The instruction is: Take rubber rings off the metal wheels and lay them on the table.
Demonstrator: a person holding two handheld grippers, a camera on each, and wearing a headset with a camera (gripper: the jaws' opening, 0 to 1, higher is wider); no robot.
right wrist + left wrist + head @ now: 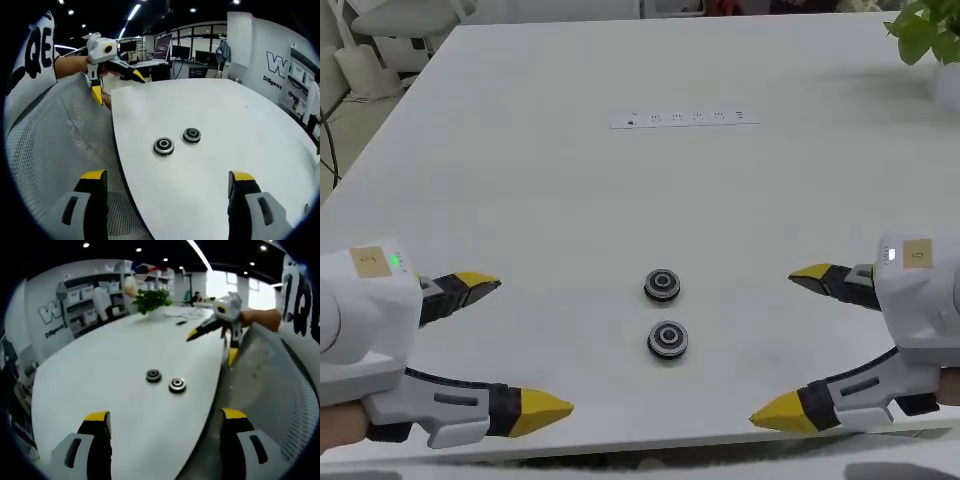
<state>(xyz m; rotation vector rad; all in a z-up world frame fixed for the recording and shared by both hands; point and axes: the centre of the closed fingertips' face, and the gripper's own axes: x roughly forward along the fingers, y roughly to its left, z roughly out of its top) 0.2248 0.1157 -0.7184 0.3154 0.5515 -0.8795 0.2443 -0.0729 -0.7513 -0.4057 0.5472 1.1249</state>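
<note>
Two small metal wheels with black rubber rings lie flat on the white table, one wheel [662, 285] just behind the other wheel [667, 340]. They also show as a pair, wheel [153, 375] and wheel [177, 385], and again as wheel [164, 146] and wheel [191, 135]. My left gripper [518, 345] stands open at the table's near left, its yellow-tipped jaws wide apart and empty. My right gripper [802, 342] stands open at the near right, also empty. Both point toward the wheels from either side, well apart from them.
A flush power strip [685, 119] sits in the table [570, 180] farther back. A potted plant [925, 35] stands at the far right corner. The table's near edge runs just below both grippers. Grey mesh chair fabric [60, 150] lies beside that edge.
</note>
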